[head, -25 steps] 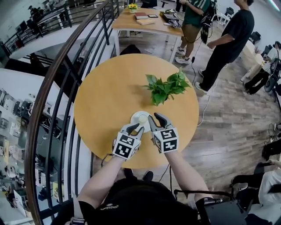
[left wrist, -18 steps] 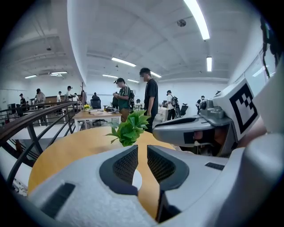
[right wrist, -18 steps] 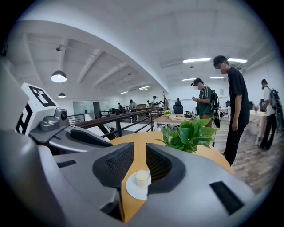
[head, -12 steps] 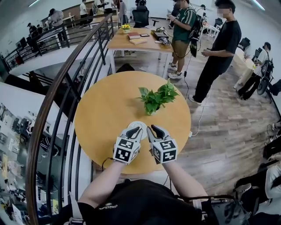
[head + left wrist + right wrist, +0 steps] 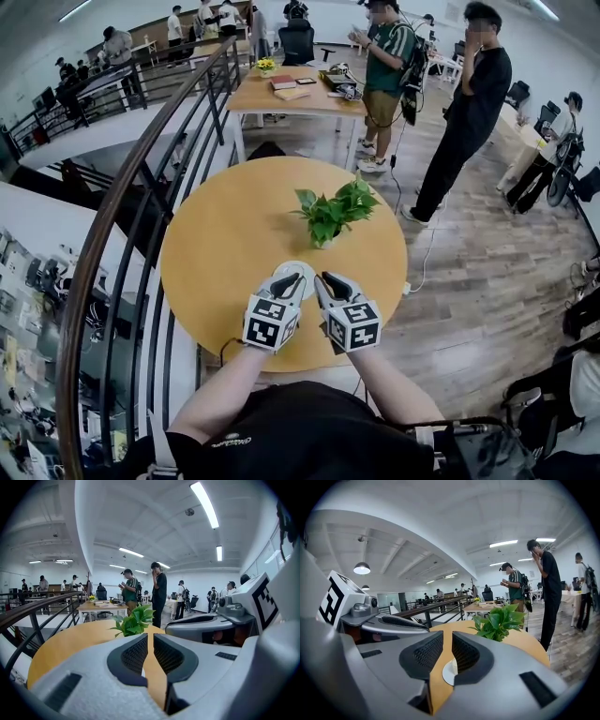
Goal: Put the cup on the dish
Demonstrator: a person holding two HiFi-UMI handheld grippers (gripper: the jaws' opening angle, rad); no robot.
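Now the cup stands on the dish. Just beside the dish, the left gripper and right gripper hover empty, jaws together, the right's just closed.

floor: wood planks | furniture: round wooden table just beside a curved dark railing; long wooden table farther back, office chair behind it | ceiling: white, strip lights lit | people standing near the long table
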